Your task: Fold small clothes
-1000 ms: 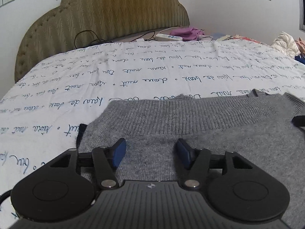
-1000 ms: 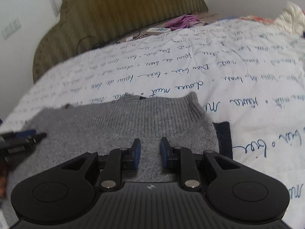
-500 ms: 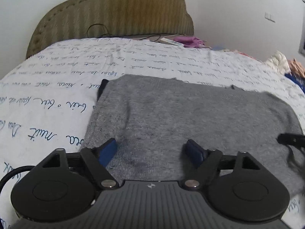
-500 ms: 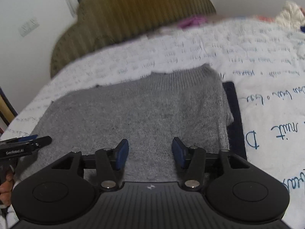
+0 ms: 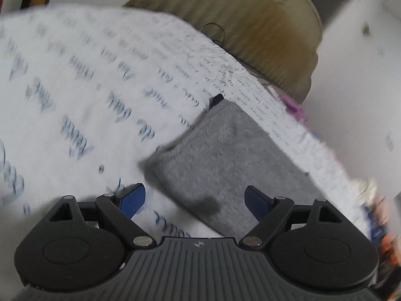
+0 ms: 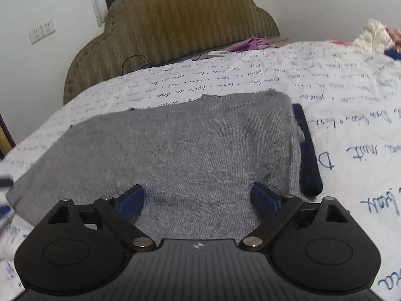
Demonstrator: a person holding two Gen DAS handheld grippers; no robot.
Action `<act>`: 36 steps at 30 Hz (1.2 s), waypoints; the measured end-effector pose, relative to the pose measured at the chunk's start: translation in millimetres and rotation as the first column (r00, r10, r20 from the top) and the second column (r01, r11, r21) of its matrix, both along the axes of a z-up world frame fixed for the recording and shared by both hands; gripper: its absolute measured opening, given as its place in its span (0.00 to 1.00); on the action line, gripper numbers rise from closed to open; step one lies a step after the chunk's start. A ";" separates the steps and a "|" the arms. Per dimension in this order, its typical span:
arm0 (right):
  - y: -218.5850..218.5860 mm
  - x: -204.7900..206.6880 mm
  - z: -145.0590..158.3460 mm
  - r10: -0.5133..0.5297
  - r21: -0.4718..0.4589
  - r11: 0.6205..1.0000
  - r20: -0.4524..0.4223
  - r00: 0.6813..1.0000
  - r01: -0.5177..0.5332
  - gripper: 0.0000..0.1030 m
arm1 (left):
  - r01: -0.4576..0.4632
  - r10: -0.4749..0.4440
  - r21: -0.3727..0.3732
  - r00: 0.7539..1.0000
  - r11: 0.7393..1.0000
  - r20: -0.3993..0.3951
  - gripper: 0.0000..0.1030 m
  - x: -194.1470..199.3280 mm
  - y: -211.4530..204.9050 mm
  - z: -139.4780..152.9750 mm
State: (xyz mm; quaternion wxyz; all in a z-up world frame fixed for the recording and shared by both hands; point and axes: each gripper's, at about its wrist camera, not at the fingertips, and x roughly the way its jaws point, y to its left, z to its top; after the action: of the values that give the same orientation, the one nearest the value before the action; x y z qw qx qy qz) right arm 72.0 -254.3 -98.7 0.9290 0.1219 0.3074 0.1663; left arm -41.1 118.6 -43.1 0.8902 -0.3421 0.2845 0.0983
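Note:
A folded grey knit sweater [image 6: 190,148] lies flat on the white bedsheet [image 6: 351,115] with blue script. A dark navy strip [image 6: 307,150] sticks out along its right edge. My right gripper [image 6: 198,198] hovers over the sweater's near edge, its jaws opening wide with nothing pressed between the blue pads. In the blurred, tilted left wrist view the sweater [image 5: 225,158] runs diagonally. My left gripper [image 5: 195,198] is over its near corner, jaws opening, nothing gripped. The left gripper's tip [image 6: 5,183] shows at the far left of the right wrist view.
An olive padded headboard [image 6: 175,22] stands at the far end of the bed. A purple cloth [image 6: 250,44], a white remote [image 6: 220,53] and black cables [image 6: 140,61] lie near it. Loose clothes [image 6: 376,35] pile at the far right. Wall sockets [image 6: 42,31] are on the left wall.
Both grippers opened and let go of the sweater, which now lies folded flat. The left gripper swung left and rolled, so its view tilts. The right gripper drew back a little.

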 end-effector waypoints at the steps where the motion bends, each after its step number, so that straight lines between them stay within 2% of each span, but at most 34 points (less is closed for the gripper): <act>1: -0.9 0.4 0.1 0.003 0.008 1.000 0.000 1.000 -0.003 0.92 | 0.001 -0.001 -0.032 1.000 0.999 -0.001 0.85 1.7 2.3 -0.5; 4: -1.7 -0.4 0.2 0.004 0.016 1.000 0.002 1.000 -0.004 0.92 | -0.029 0.030 -0.124 1.000 0.992 0.008 0.85 10.8 9.5 -1.4; 6: -2.9 -0.9 -1.0 0.004 0.027 1.000 0.002 1.000 -0.004 0.93 | -0.053 0.052 -0.143 0.999 0.988 -0.012 0.78 21.8 10.7 -1.5; 8: -5.7 -1.1 -1.5 0.004 0.049 0.999 0.002 1.000 -0.004 0.92 | -0.070 0.064 -0.122 0.997 0.990 -0.051 0.48 33.6 9.0 -1.6; 13: -13.1 -1.4 -2.8 0.002 0.106 0.994 0.001 1.000 -0.003 0.93 | -0.086 0.079 -0.063 0.991 0.994 -0.105 0.08 45.8 1.8 -7.2; 18: -13.9 -1.4 -3.0 0.003 0.110 0.994 0.001 1.000 -0.003 0.92 | -0.065 0.069 0.056 0.994 0.996 -0.085 0.04 42.8 -14.6 -1.7; 24: -6.4 -2.2 -1.3 0.008 0.048 0.999 0.003 1.000 -0.008 0.93 | -0.053 0.056 0.030 0.994 0.998 -0.098 0.04 44.1 -10.7 -5.9; 30: -4.2 -2.9 -0.9 0.007 0.034 0.999 0.005 1.000 -0.007 0.93 | -0.008 0.019 0.091 0.993 0.996 -0.115 0.08 48.8 -14.4 -5.8; 36: -0.7 -2.7 -0.4 0.008 0.016 1.000 0.004 1.000 -0.008 0.93 | -0.006 0.016 0.084 0.994 0.996 -0.110 0.08 46.8 -12.9 -7.4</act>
State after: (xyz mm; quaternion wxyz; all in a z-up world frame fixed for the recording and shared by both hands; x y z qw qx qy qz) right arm 69.3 -255.0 -99.1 0.9280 0.1276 0.3047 0.1725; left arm 5.8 105.8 -50.5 0.8860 -0.3001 0.3273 0.1339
